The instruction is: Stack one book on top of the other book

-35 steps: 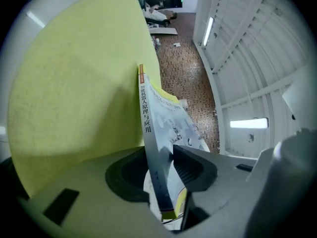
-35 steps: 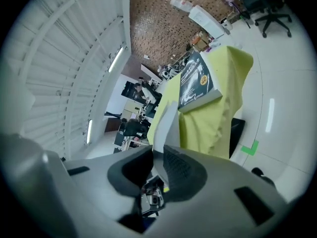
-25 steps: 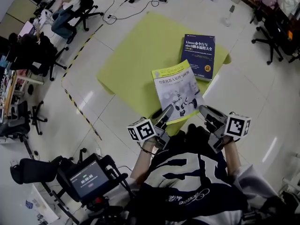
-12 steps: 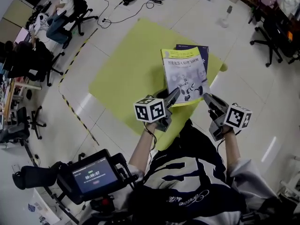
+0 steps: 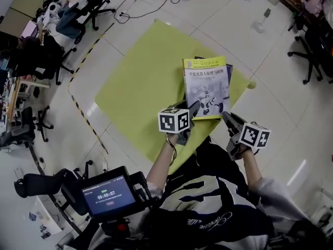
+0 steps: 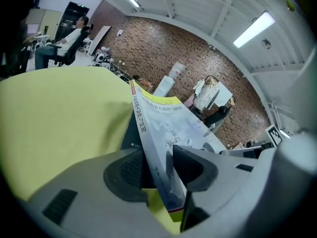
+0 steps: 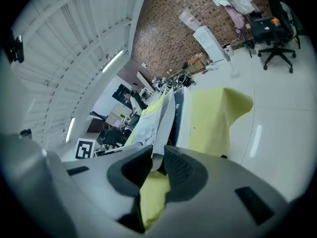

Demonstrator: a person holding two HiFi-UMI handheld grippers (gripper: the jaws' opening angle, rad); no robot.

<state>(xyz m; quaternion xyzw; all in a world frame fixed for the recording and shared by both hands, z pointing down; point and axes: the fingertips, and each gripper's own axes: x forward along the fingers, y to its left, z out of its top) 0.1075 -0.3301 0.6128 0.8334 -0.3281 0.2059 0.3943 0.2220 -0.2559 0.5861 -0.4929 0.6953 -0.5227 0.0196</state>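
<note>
A yellow-and-white book (image 5: 205,85) lies flat over a dark blue book (image 5: 229,69) on the yellow-green table (image 5: 140,72); only thin edges of the blue one show. My left gripper (image 5: 193,108) holds the near-left corner of the top book, its jaws opening with the book (image 6: 163,128) still between the pads. In the left gripper view the blue book (image 6: 130,135) sits just under it. My right gripper (image 5: 227,117) is shut on the near-right corner; in the right gripper view the book (image 7: 156,115) is pinched edge-on, with the blue book (image 7: 179,108) beside it.
Office chairs (image 5: 312,51) stand at the right and top left, where a person sits (image 5: 73,14). Cables (image 5: 140,1) run over the floor beyond the table. Yellow-black tape (image 5: 86,121) marks the floor at the left. A screen device (image 5: 104,197) sits bottom left.
Both grippers have carried the yellow book away from the person and brought it down over the blue book, which now is almost wholly covered.
</note>
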